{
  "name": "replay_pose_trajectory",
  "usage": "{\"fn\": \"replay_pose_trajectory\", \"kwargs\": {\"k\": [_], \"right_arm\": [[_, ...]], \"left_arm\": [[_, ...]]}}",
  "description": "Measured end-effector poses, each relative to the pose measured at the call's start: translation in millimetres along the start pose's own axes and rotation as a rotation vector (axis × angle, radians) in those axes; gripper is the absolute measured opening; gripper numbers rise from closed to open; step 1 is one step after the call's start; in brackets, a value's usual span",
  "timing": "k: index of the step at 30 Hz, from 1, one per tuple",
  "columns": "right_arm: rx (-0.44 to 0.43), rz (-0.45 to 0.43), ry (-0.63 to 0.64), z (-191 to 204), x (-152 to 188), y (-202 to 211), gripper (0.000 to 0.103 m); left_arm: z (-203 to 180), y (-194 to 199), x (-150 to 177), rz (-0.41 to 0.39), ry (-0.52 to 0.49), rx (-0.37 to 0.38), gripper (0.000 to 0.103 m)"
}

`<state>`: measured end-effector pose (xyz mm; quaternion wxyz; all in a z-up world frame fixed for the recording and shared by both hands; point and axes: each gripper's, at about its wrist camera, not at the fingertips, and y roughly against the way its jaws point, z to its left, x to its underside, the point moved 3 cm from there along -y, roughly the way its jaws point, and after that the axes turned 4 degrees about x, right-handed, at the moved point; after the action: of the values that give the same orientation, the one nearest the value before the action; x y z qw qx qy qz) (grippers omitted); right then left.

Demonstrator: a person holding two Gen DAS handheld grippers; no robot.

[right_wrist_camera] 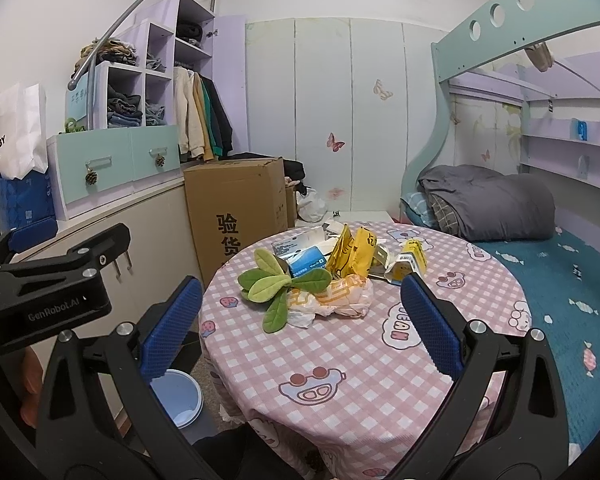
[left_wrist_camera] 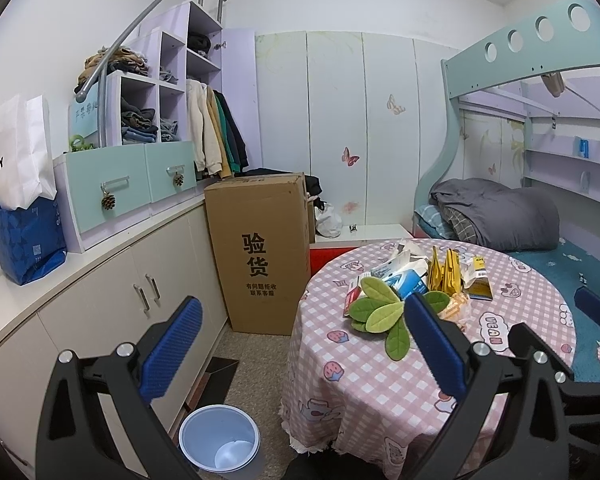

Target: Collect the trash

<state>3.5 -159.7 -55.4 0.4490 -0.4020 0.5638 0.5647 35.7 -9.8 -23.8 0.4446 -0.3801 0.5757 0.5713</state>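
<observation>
A pile of trash lies on the far half of the round table: a blue tissue packet, yellow packets, a yellow and white carton and a crumpled orange-printed wrapper. A green plush leaf sprig lies beside them. My right gripper is open over the table's near side, short of the pile. My left gripper is open at the table's left edge, above the floor and a pale blue bin. Neither gripper holds anything.
A tall cardboard box stands left of the table. Low cabinets run along the left wall. A bed with a grey quilt borders the table's right. A hand holds the left gripper's body.
</observation>
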Motion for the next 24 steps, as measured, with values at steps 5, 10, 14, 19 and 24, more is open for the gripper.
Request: {"fn": "replay_pose_trajectory", "kwargs": {"k": [5,10,14,19,24], "right_arm": [[0.000,0.005,-0.016,-5.5,1.8,0.0,0.097],[-0.004,0.021,-0.034,-11.8,3.3,-5.1,0.097],[-0.010,0.049,-0.064,-20.7,6.9,-14.1,0.097],[-0.021,0.092,-0.111,-34.6,13.1,-29.6,0.097],[-0.001,0.166,-0.160,-59.4,24.3,-56.8,0.097]], "left_arm": [[-2.9,-0.8,-0.2,0.009,-0.012,-0.001,0.099],[-6.7,-5.8,1.0,0.028,-0.023,-0.003,0.099],[-10.7,-14.3,4.0,0.054,-0.030,0.004,0.099],[-19.5,-32.6,11.4,0.098,-0.038,0.010,0.099],[-27.4,-60.7,21.8,0.167,-0.042,0.028,0.099]]}}
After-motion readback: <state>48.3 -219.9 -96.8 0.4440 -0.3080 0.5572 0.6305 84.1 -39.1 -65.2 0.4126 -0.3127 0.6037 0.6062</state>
